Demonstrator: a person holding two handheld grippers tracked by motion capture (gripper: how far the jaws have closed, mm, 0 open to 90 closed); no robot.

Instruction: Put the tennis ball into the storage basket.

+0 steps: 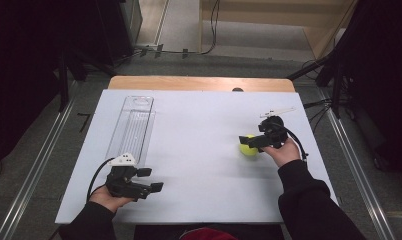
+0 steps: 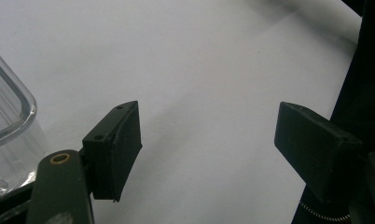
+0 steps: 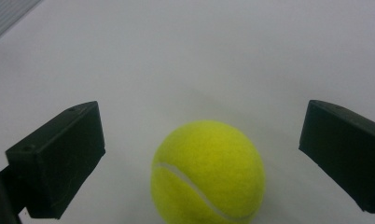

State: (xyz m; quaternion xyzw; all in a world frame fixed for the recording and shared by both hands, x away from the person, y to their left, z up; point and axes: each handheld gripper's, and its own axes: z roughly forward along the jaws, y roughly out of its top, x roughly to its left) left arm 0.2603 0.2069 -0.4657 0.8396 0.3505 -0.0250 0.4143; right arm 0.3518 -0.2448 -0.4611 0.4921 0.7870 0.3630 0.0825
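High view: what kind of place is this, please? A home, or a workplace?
Probably a lab or recording studio, not a home: a bare white table stands between dark curtains, with metal floor rails on both sides and cables across the floor.

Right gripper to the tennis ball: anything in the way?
Nothing visible. In the right gripper view the tennis ball sits on bare white table between the open jaws of the right gripper, with a gap on each side. The high view shows the clear tray far off by the left gripper.
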